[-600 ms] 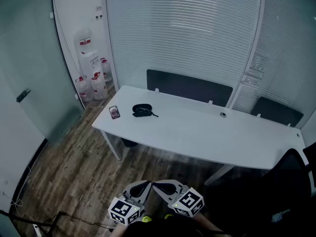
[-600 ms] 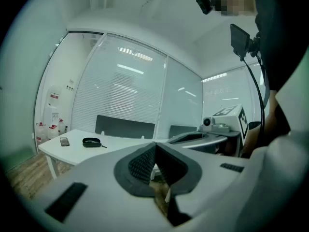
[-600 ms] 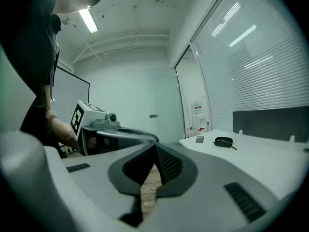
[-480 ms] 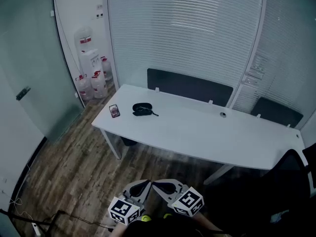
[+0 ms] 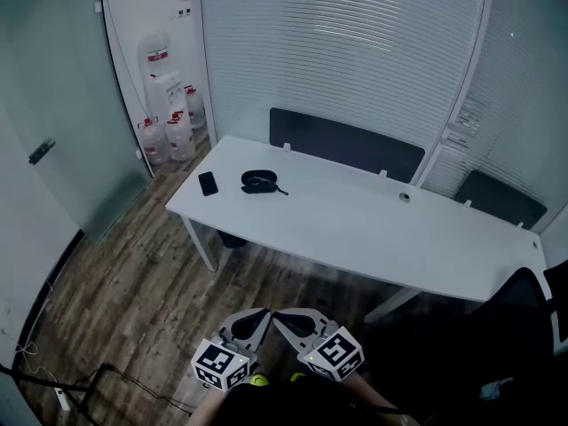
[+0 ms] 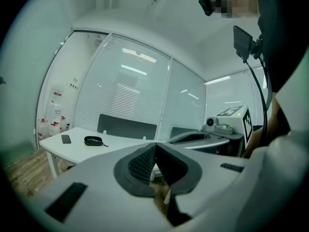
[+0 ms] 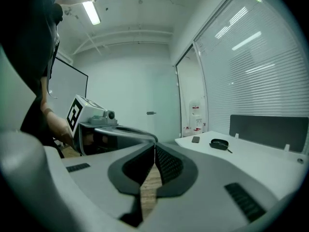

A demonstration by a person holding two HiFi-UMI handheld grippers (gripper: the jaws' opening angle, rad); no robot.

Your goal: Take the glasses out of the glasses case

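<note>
Both pressed together and empty, the left tongs (image 5: 259,317) and right tongs (image 5: 286,319) hang well short of the long white surface (image 5: 373,238), presumably because the black oval glasses case (image 5: 258,181) by its far left corner is not yet reached.

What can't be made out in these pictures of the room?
Inside of the glasses case: every view, too small and far; glasses unseen.
Dark flat object beside it: head view, too small to identify.
Bottle labels: head view, too small.
Chair: head view, cut off by the right edge.

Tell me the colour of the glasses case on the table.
Black. The glasses case shows best in the head view, dark against the white tabletop.
</note>
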